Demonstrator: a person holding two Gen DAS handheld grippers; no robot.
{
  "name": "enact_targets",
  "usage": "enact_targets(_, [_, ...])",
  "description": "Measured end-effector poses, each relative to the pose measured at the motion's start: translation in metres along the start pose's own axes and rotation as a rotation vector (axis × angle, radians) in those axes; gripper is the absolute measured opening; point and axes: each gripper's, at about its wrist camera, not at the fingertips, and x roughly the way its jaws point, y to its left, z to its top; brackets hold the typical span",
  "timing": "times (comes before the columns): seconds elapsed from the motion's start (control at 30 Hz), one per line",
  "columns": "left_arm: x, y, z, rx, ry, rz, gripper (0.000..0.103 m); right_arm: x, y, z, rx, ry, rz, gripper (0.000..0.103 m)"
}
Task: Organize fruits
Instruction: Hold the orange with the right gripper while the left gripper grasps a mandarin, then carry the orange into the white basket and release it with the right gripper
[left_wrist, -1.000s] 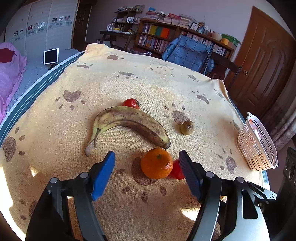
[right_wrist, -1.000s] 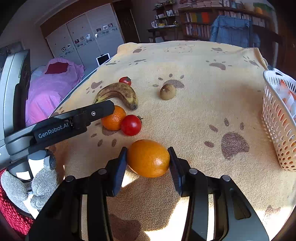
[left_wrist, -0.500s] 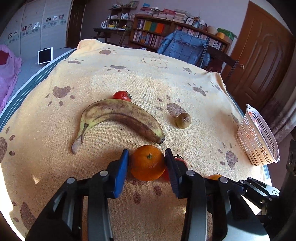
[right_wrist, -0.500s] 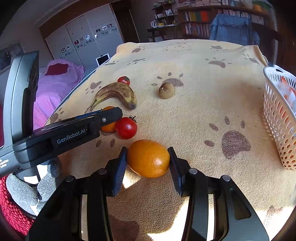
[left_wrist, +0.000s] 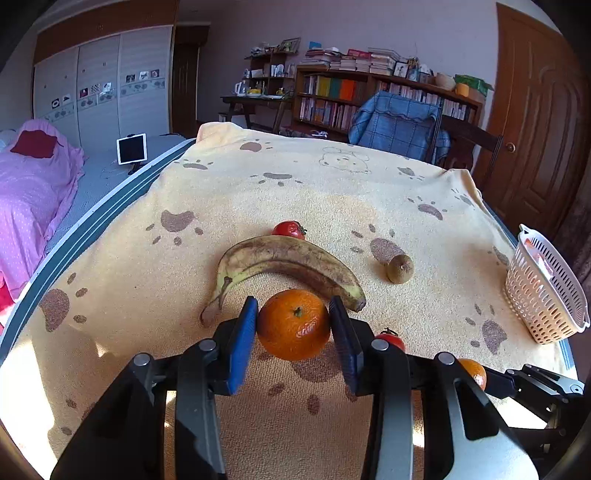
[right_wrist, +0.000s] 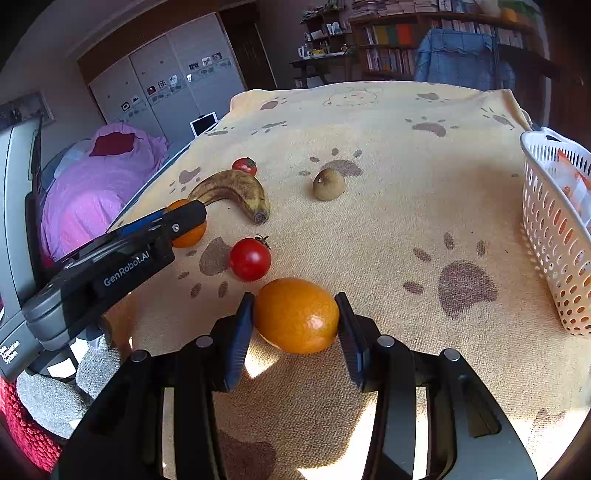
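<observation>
Left tongs (left_wrist: 293, 325) closed on a mandarin (left_wrist: 293, 324), both blue pads pressed against its sides; it sits just short of the banana (left_wrist: 284, 260) tip. Right tongs (right_wrist: 295, 317) clamped on an orange (right_wrist: 296, 315), pads touching both flanks. Ahead-left of the right tongs, a near tomato (right_wrist: 250, 259); beyond the banana, a far tomato (left_wrist: 289, 229); ahead, a kiwi (right_wrist: 328, 184) standing alone. The white basket (right_wrist: 554, 236) stands at the bench's right edge, well right of the right tongs, with bare paw-print cloth (right_wrist: 424, 206) between them.
</observation>
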Motion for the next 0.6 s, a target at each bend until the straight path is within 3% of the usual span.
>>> enact_targets(0.6, [-0.005,-0.002,0.001,0.012,-0.042,0.069,0.040,-0.039,-0.011,0.016,0.032,-0.111,-0.021,0.045])
